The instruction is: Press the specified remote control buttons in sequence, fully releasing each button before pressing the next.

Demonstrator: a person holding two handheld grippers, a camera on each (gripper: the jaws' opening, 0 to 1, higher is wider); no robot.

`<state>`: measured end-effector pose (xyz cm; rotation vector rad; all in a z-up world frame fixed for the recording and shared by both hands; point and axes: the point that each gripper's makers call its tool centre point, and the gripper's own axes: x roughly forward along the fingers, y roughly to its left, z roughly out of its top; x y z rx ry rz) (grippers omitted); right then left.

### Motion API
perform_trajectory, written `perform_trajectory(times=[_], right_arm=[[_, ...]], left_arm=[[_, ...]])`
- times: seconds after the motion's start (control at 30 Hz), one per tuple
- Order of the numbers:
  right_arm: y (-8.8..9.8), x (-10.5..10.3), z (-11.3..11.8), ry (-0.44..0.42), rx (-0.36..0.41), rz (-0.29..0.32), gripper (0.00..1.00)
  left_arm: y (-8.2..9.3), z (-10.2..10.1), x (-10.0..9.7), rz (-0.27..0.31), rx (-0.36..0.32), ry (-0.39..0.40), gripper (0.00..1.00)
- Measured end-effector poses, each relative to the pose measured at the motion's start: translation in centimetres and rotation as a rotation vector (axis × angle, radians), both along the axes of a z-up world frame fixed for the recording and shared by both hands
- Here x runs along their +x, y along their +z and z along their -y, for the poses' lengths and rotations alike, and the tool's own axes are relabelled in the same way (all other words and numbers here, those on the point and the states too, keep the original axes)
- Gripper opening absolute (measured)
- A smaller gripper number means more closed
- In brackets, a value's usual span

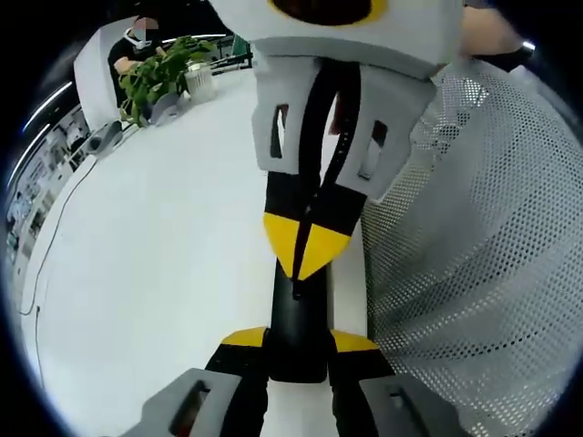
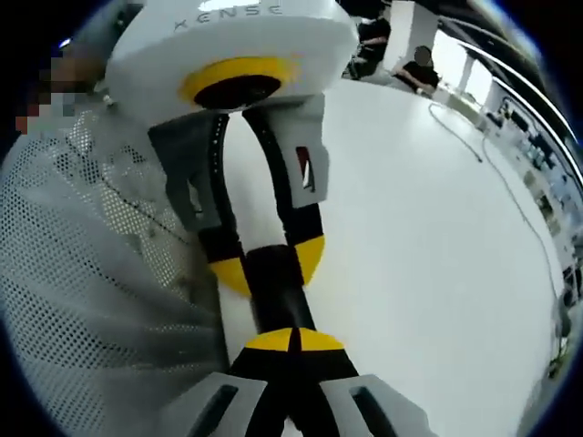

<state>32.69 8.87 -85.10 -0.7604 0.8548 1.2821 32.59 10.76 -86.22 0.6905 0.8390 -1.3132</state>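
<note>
A slim black remote control (image 1: 299, 314) is held out over the white table, end-on between my left gripper's (image 1: 299, 340) yellow-tipped jaws, which are shut on it. My right gripper (image 1: 306, 259) comes in from the top of the left gripper view, its yellow tips together and resting on the remote's upper face. In the right gripper view the same tips (image 2: 291, 341) meet on the remote (image 2: 278, 300), and the left gripper (image 2: 269, 262) clamps its far end. The buttons are hidden under the jaws.
The white table (image 1: 164, 255) spreads out beside the remote. A potted green plant (image 1: 159, 73) stands at its far edge. A thin cable (image 2: 510, 191) trails across the table. The person's white mesh garment (image 1: 483, 237) is close by the grippers.
</note>
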Motion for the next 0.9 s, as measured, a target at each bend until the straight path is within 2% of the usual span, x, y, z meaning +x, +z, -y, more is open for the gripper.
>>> perform_trajectory(times=[0.23,0.37,0.57,0.73,0.9], right_arm=[[-0.10,0.06,-0.34,0.028,-0.011,-0.005,0.00],[-0.21,0.09,-0.45,0.063,-0.024,0.019,0.00],[-0.20,0.40,-0.49,0.024,0.002,0.061,0.00],[0.00,0.48,-0.51,0.002,0.029,0.025,0.00],[0.08,-0.13,-0.91,0.025,0.027,0.032,0.00]], left_arm=[[0.02,0.01,-0.01,-0.001,-0.001,-0.001,0.25],[0.04,0.01,0.00,-0.004,-0.003,0.000,0.25],[0.07,0.03,0.06,-0.001,-0.005,0.006,0.25],[0.07,0.03,0.04,0.001,-0.002,0.005,0.25],[0.05,0.01,0.00,0.002,-0.001,0.002,0.25]])
